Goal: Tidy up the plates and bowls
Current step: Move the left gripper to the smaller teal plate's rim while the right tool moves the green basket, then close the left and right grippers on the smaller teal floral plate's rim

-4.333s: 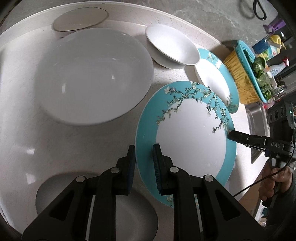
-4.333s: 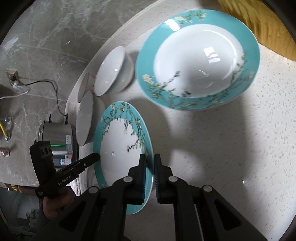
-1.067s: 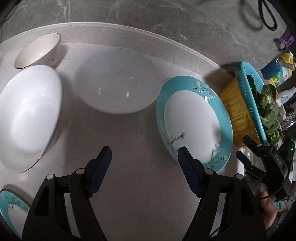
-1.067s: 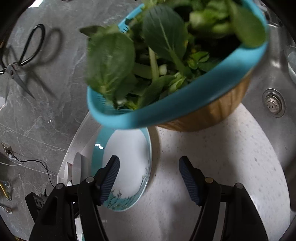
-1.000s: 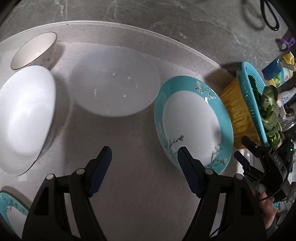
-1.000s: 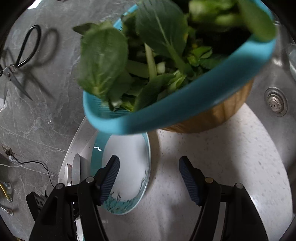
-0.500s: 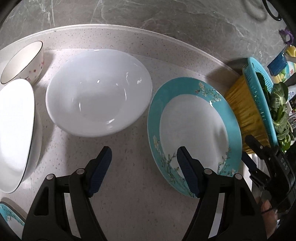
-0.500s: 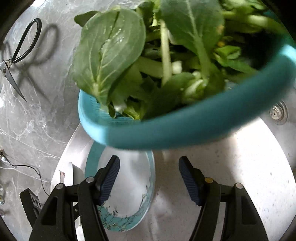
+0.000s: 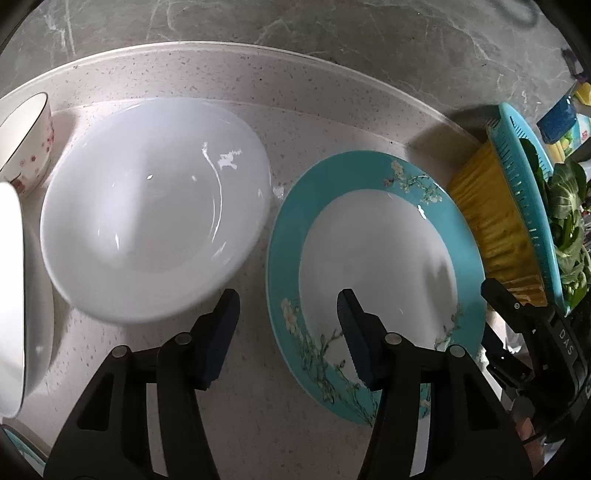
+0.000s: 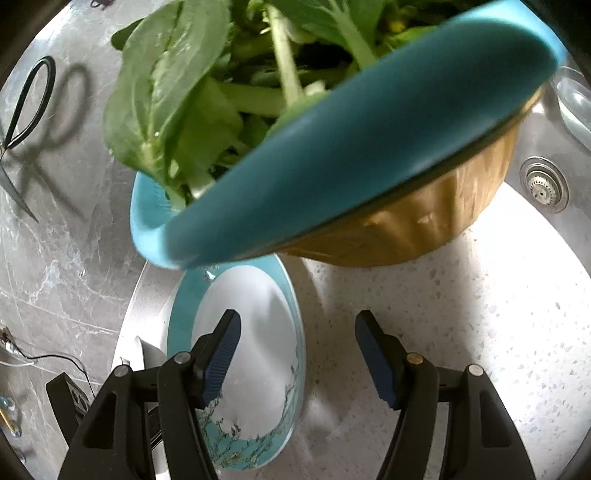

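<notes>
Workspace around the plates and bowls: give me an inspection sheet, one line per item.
Surface: speckled pale countertop, bare between the dishes.
Job's things: teal-rimmed floral plate lying flat; white bowl beside it; small flower-print bowl at far left; another white dish cut off by the left edge.
Clutter: teal colander of leafy greens set in a yellow basin; scissors on the wall.
Grippers: left tool closing over the plate's near rim, pads not touching; right tool open, empty.
Cables: thin black wire against the wall.
Surroundings: grey marble wall; steel sink drain.
</notes>
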